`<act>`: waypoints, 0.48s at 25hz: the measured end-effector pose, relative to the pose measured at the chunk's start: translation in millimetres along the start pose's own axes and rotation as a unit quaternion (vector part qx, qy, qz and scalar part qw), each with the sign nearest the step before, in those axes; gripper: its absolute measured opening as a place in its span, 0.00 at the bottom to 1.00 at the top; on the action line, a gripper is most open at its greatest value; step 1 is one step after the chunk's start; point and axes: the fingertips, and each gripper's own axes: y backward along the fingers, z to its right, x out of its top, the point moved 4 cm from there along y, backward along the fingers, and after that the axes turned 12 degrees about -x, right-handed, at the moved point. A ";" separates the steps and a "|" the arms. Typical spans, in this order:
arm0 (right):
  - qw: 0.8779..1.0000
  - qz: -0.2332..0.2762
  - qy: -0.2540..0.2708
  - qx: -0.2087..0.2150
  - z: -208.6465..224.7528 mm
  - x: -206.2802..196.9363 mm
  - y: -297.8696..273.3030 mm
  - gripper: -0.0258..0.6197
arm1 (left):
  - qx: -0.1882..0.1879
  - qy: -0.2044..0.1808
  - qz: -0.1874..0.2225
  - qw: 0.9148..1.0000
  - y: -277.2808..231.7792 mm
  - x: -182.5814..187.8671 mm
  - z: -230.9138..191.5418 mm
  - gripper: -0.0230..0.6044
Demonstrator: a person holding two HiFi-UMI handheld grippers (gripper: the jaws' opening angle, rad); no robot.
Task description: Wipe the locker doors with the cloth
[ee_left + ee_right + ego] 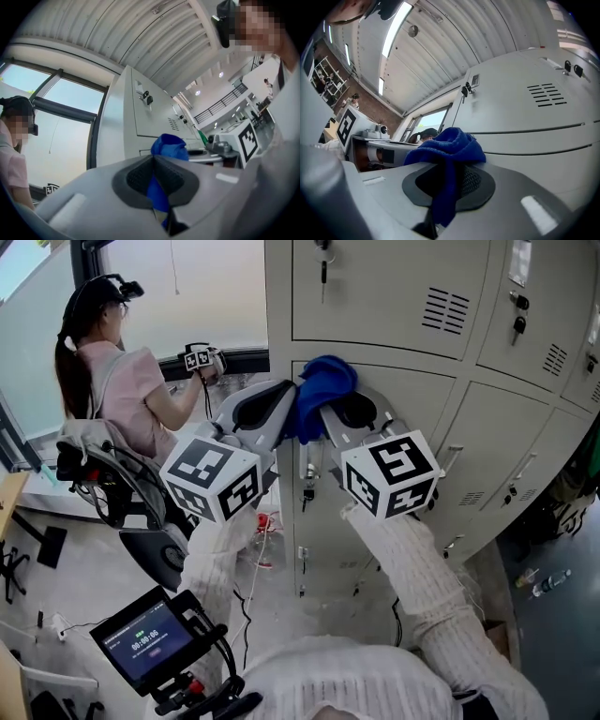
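Note:
A blue cloth (321,390) is bunched against the top edge of a grey locker door (412,418), just under the upper door (384,296). My left gripper (284,407) comes in from the left and is shut on the cloth's left side. My right gripper (339,411) is shut on its right side. In the left gripper view the cloth (168,147) runs down between the dark pads (136,178) of the left gripper (154,166). In the right gripper view the cloth (445,147) drapes over the pads (476,180) of the right gripper (450,180).
Keys hang in the locks of several doors (323,268) (518,315) (307,491). A person (112,381) stands at the left window holding another gripper (199,359). A chair with clothes (103,470), a screen on a stand (145,638) and a bottle on the floor (553,582) are nearby.

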 end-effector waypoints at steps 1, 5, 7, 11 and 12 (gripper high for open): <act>1.000 0.001 0.000 0.003 0.2 0.5 -0.7 0.11 | 0.001 -0.001 -0.002 1.000 -1.0 -0.5 -0.9 0.04; 1.000 0.010 0.002 0.009 0.9 1.3 -1.9 0.11 | 0.010 0.000 -0.005 1.000 -3.1 -3.4 -5.1 0.04; 1.000 0.012 -0.002 0.011 0.5 -0.9 -0.4 0.11 | 0.010 0.003 -0.004 1.000 -2.9 -5.2 -4.0 0.04; 1.000 0.015 -0.005 0.014 -1.1 -7.4 2.5 0.11 | 0.003 0.007 -0.010 1.000 -4.4 -14.6 2.0 0.04; 1.000 0.016 -0.005 0.015 -1.5 -9.5 3.3 0.11 | 0.001 0.008 -0.014 1.000 -5.0 -18.5 3.8 0.04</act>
